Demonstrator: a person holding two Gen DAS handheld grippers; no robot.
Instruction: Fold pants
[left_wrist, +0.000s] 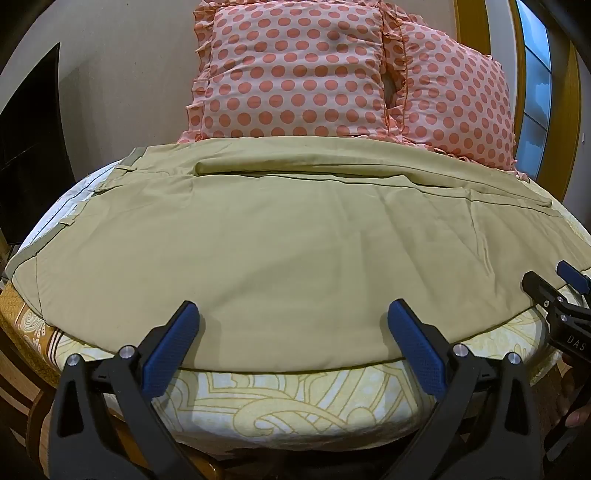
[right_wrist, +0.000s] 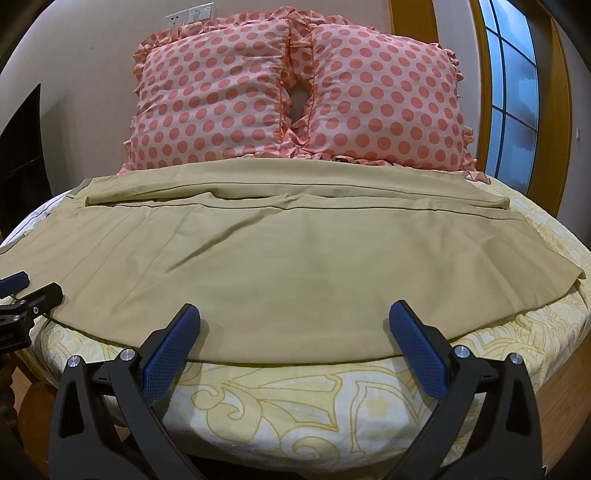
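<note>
pants (left_wrist: 280, 254) spread flat on bed (left_wrist: 295, 395) (near edge just ahead of both tools) | left gripper (left_wrist: 293, 325) wide, empty | right gripper (right_wrist: 294, 325) wide, empty

Pants (left_wrist: 288, 251) I'm seeing are plain khaki-olive, darker trim on the waistband at 9 o'clock. Bedsheet (left_wrist: 295, 398) at 6 is white with a yellow ornamental line pattern. Pillows (right_wrist: 295, 96) at 12: pale pink, coral polka dots, ruffled edges. My gripper pads (right_wrist: 171, 354) blue, bodies black. Window frame (right_wrist: 554, 110) at 2, wood-brown.
</note>
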